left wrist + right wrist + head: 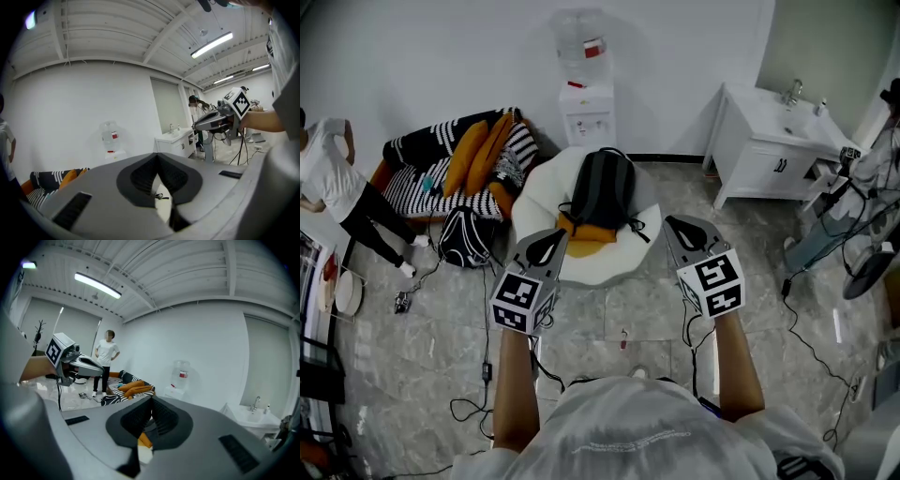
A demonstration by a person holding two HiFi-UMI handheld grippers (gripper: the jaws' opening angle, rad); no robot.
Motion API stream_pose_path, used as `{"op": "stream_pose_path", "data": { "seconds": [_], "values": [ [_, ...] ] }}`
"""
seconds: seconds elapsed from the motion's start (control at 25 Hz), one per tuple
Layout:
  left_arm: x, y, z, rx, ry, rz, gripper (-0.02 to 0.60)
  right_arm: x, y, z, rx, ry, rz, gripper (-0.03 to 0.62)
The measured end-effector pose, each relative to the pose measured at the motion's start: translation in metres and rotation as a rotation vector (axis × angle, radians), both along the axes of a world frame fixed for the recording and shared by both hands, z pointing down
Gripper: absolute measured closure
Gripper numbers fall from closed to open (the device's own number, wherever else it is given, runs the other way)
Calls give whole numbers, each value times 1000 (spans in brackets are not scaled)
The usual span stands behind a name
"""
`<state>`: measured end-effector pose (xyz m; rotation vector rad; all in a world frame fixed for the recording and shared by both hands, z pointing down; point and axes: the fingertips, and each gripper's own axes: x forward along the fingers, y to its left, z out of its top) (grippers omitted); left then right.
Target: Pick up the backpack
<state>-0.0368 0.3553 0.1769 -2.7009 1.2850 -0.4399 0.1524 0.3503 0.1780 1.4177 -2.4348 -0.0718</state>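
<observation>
The dark grey backpack (602, 187) lies on a round white beanbag (534, 197), resting partly on an orange cushion (586, 232). My left gripper (549, 238) hovers over the beanbag's near left edge, short of the backpack, with its jaws together and nothing in them. My right gripper (679, 227) hangs just off the beanbag's right edge, also shut and empty. In the left gripper view the closed jaws (158, 161) fill the foreground, and the right gripper (213, 123) shows beside them. Through the gap of the right gripper (151, 406) a bit of orange cushion (144, 439) shows.
A water dispenser (586, 103) stands against the back wall behind the beanbag. A white sink cabinet (769, 141) is at the right, and a striped sofa (441, 173) with orange cushions at the left. A second black bag (466, 236) and cables (486, 370) lie on the floor. A person (337, 187) stands far left.
</observation>
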Motion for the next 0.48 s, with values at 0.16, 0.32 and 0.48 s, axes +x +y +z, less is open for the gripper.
{"op": "stream_pose_path", "data": {
  "seconds": [0.16, 0.32, 0.48],
  "values": [
    [14, 2, 7, -2, -8, -20, 575, 17, -4, 4, -6, 3, -16, 592],
    [28, -3, 10, -11, -4, -30, 575, 37, -14, 10, -32, 3, -4, 592],
    [33, -12, 13, -24, -1, -25, 575, 46, -21, 16, -57, -20, 9, 592]
  ]
}}
